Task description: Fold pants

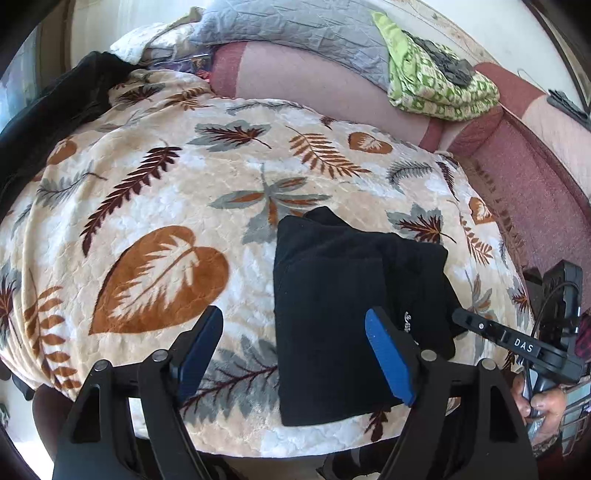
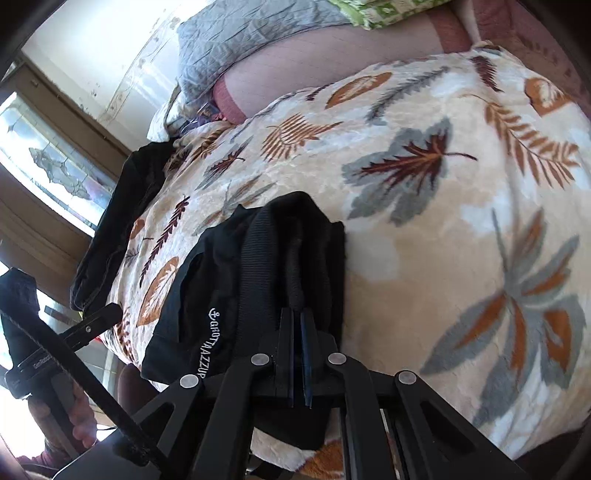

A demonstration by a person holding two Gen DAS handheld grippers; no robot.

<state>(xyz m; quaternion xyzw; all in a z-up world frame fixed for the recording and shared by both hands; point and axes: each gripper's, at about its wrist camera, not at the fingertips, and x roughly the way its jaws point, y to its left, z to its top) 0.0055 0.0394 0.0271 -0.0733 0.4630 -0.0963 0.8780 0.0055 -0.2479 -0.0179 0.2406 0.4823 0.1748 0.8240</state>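
Observation:
The black pants [image 1: 332, 314] lie folded into a compact rectangle on the leaf-print blanket [image 1: 166, 192], near its front edge. My left gripper [image 1: 295, 350] is open just above the blanket, its right blue pad [image 1: 388, 354] over the pants' near part, its left pad on bare blanket. My right gripper [image 2: 299, 332] is shut on the pants' edge [image 2: 280, 258], beside the white logo text [image 2: 207, 339]. The right gripper also shows in the left wrist view [image 1: 480, 328] at the pants' right side.
A dark garment [image 1: 48, 122] lies at the blanket's far left edge. A grey quilt [image 1: 295, 29] and a green patterned cloth [image 1: 436, 85] rest on the pink sofa back [image 1: 314, 85]. A window [image 2: 48, 162] is to the left.

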